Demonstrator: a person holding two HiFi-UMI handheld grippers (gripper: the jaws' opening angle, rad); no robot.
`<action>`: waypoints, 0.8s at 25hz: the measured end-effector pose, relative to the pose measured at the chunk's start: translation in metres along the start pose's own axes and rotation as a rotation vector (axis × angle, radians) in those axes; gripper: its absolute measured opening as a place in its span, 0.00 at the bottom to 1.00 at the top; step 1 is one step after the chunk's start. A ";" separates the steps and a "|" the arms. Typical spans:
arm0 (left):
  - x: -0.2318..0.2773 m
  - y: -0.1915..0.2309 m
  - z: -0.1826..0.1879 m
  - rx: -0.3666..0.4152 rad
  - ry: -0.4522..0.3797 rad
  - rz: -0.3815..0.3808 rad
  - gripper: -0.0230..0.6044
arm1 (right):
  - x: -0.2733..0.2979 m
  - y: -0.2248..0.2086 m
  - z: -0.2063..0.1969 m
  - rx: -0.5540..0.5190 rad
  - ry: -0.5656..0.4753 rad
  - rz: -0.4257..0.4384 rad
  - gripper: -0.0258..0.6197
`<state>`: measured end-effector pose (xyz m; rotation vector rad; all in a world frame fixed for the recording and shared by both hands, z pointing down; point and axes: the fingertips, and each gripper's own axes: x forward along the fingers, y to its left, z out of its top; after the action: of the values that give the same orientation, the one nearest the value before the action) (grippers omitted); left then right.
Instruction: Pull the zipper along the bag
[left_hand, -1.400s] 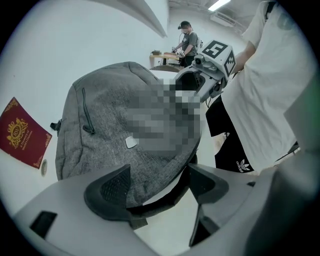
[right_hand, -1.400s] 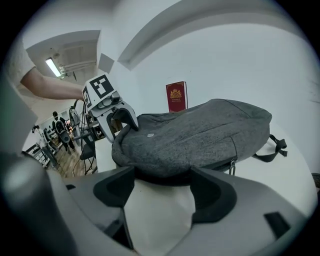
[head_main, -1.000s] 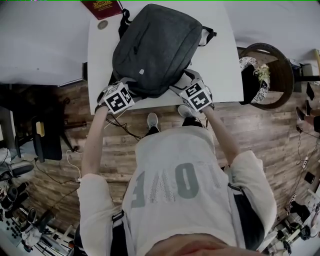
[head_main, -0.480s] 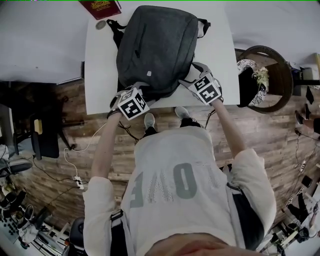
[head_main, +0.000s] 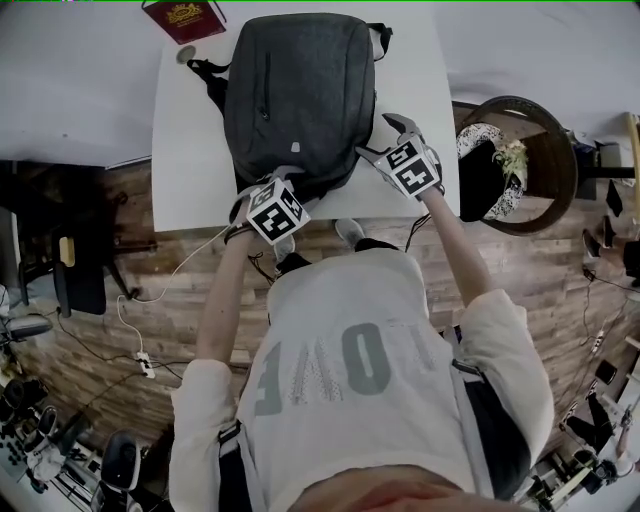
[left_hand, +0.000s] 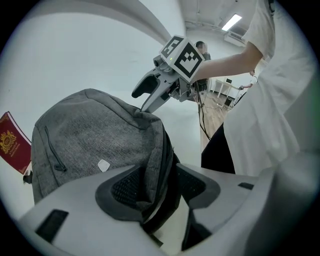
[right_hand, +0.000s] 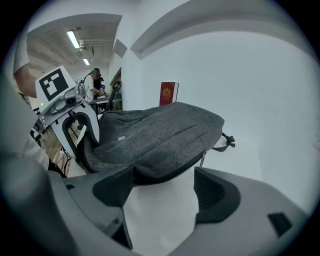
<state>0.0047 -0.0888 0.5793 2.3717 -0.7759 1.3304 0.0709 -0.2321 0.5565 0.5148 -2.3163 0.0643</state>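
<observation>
Left tongs: pinching a fold of the bag at its near left corner. The grey fabric and a dark edge strip sit between the pads. Jaws have just been closing, and the pads now press on the fabric from both sides.

Right tongs: spread, nothing pinched. Only bare bench shows between the jaws. Tips are just beside the bag's near right edge, angled down toward it.

Bag: grey backpack lying flat on the white bench, front face up, long axis running away from the person. Near end lies at the bench's near edge, between the two tongs.

Zipper pull: small metal tab hanging from the side seam on the bag's right side, beyond the right tongs' tips and apart from them. The dark seam line runs along that edge.

Strap: black, sticking out at the bag's far end.

Red booklet: on the bench's far left corner, clear of the bag.
</observation>
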 end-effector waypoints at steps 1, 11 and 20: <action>0.002 0.000 0.003 -0.006 0.000 0.005 0.39 | 0.000 -0.003 -0.001 -0.002 -0.004 0.000 0.60; 0.001 0.001 0.007 0.007 -0.028 0.048 0.39 | -0.023 -0.036 0.002 -0.215 -0.025 -0.049 0.60; 0.002 0.001 0.006 -0.003 -0.026 0.034 0.39 | 0.027 -0.092 -0.004 -0.233 0.070 -0.265 0.60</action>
<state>0.0089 -0.0935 0.5784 2.3881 -0.8286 1.3136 0.0915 -0.3250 0.5677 0.6817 -2.1333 -0.3065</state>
